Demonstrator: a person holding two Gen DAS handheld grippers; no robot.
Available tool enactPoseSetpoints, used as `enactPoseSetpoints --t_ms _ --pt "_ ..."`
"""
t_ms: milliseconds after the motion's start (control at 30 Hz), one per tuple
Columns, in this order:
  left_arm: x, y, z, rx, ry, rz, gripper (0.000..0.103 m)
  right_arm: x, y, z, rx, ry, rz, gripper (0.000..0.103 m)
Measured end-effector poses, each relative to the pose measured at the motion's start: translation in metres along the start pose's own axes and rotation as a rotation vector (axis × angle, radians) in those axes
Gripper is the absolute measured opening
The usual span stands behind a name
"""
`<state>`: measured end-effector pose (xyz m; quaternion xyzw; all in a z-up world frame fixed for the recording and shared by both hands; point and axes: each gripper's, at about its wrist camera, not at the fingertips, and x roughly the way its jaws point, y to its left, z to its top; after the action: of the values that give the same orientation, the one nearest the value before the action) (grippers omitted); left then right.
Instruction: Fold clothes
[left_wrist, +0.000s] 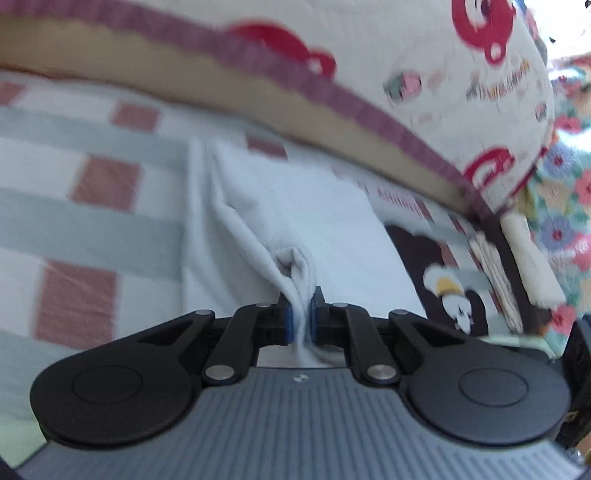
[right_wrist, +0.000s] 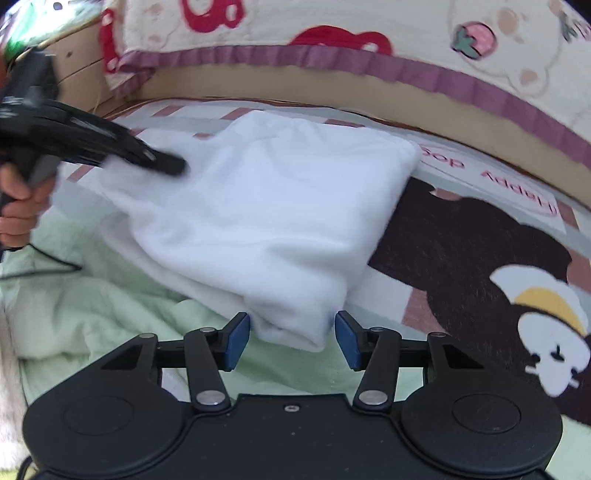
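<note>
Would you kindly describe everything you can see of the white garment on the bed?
The white garment is plain, soft and fleecy-looking, with no print visible. It lies folded over in thick layers on the patterned bedspread, its near corner drooping over a pale green cloth. The left gripper is shut on a bunched fold of it, pulling up creases. The right gripper is open, its blue fingers flanking the near corner without clamping it.

White garment (right_wrist: 258, 206) on a pink-and-grey checked sheet (left_wrist: 92, 184); pale green blanket (right_wrist: 110, 295); blue-padded fingers (right_wrist: 236, 339).
</note>
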<state>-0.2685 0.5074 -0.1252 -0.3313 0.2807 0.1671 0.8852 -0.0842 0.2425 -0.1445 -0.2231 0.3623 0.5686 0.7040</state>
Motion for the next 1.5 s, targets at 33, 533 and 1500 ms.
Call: enactPoseSetpoints --t_ms 33,533,1500 --pt "-0.006 0.003 0.0 -0.01 -0.001 0.003 0.008 -0.001 -0.001 -0.001 0.01 -0.004 0.003 0.056" --pt "0.001 0.008 -0.002 -0.038 0.036 0.107 0.008 0.025 -0.004 -0.003 0.158 -0.038 0.001 0.057" --pt "-0.008 0.029 -0.009 -0.107 0.136 0.239 0.029 0.003 -0.015 -0.011 0.164 0.143 0.049 0.01"
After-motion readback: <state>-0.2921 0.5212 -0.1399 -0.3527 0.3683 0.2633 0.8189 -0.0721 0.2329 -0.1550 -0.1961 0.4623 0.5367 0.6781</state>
